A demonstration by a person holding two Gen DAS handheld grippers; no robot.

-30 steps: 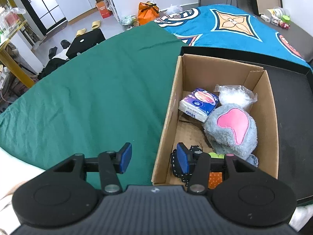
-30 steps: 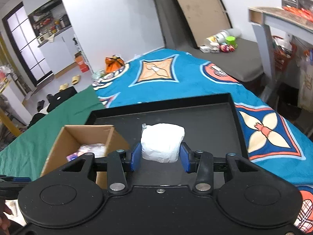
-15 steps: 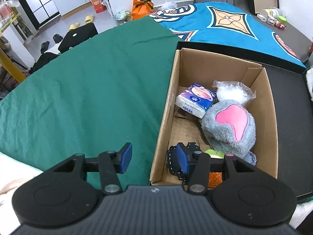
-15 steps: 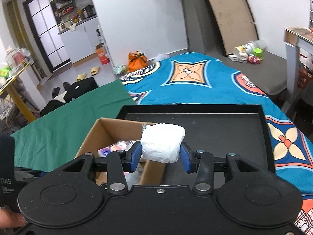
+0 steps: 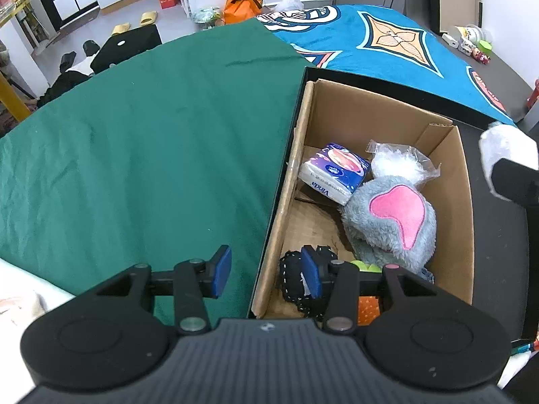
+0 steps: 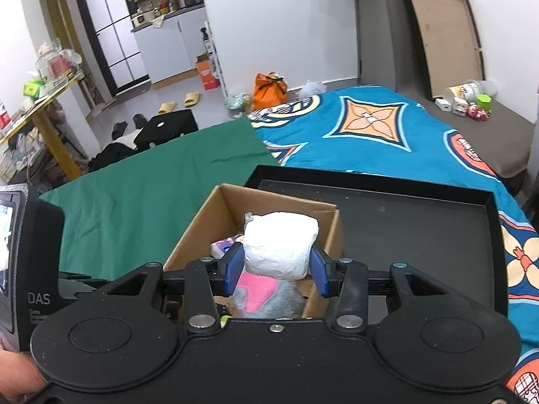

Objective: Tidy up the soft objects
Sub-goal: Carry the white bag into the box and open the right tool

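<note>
An open cardboard box stands at the left end of a black tray. In it lie a blue tissue pack, a clear bag of white fluff, a grey plush with a pink patch and a black lacy piece. My right gripper is shut on a white soft bundle, held in the air above the box's right side. My left gripper straddles the box's near left wall. Its jaws are closing, and the pads stand clear of the cardboard.
A green cloth covers the surface left of the box, and a blue patterned blanket lies behind the tray. The left hand-held unit fills the left edge of the right wrist view. Bags and slippers lie on the floor beyond.
My right gripper has carried the white bundle leftward from over the tray to over the box. The left jaws have narrowed slightly around the box wall.
</note>
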